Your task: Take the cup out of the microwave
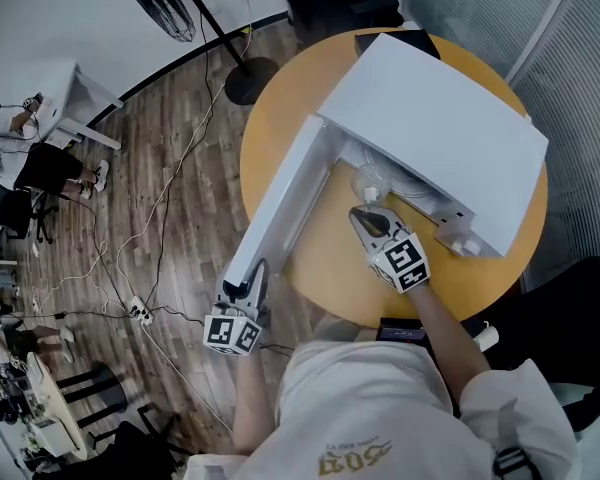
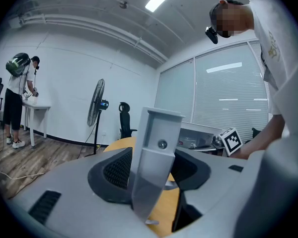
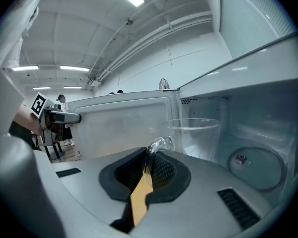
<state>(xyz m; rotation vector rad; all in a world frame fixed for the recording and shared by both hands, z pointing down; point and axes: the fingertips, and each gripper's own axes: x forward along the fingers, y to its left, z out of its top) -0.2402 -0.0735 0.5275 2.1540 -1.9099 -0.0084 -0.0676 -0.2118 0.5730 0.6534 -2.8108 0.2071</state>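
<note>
A white microwave (image 1: 440, 133) stands on a round yellow table (image 1: 270, 118), its door (image 1: 280, 203) swung wide open toward me. My left gripper (image 1: 252, 280) is shut on the door's outer edge (image 2: 156, 152), which stands as a grey slab between the pads. A clear glass cup (image 1: 368, 182) sits at the mouth of the cavity. My right gripper (image 1: 366, 215) is shut on the cup's handle (image 3: 157, 145). In the right gripper view the cup (image 3: 192, 137) is upright just past the right gripper (image 3: 150, 163), with the door (image 3: 119, 125) behind it.
Inside the cavity, the turntable hub (image 3: 251, 165) shows at the right. On the wooden floor are a standing fan (image 1: 175, 8), trailing cables (image 1: 155, 218) and a power strip (image 1: 137, 313). A person stands at a white desk (image 2: 32, 108) far left. Office chairs (image 1: 330, 3) sit behind the table.
</note>
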